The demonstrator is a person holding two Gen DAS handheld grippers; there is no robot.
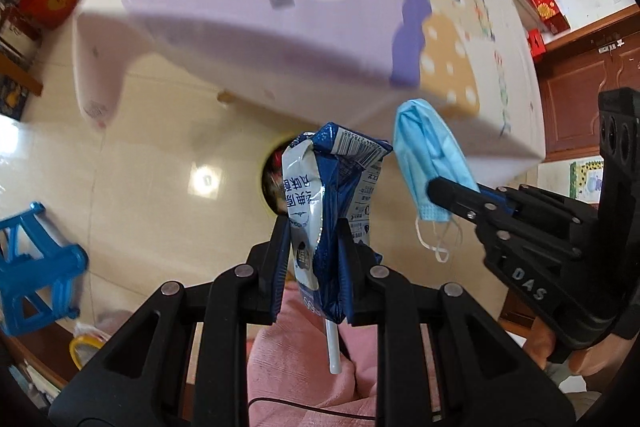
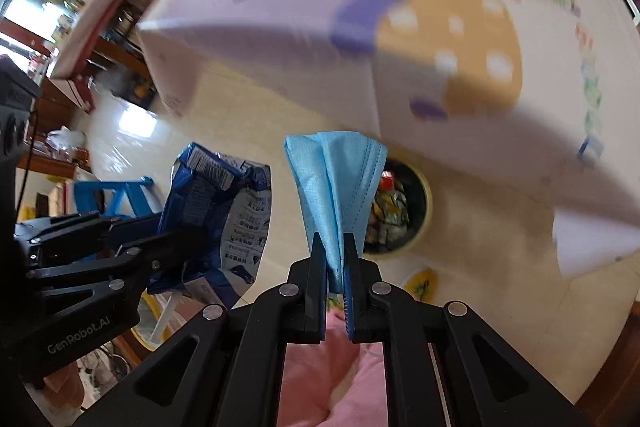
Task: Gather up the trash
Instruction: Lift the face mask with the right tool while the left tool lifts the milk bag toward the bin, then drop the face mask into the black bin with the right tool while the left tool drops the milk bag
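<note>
Left wrist view: left tool (image 1: 314,227) clenched on crushed blue carton (image 1: 332,195), straw (image 1: 333,351) dangling, above floor bin (image 1: 272,183) beside counter (image 1: 240,27). Right wrist view: right tool (image 2: 333,247) pinching blue mask (image 2: 336,183) over bin (image 2: 404,207), presumably for dropping.

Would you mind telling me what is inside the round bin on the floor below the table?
The bin holds crumpled, colourful wrappers. The face mask covers its left part and the table edge hides its top, so the rest cannot be seen.
</note>
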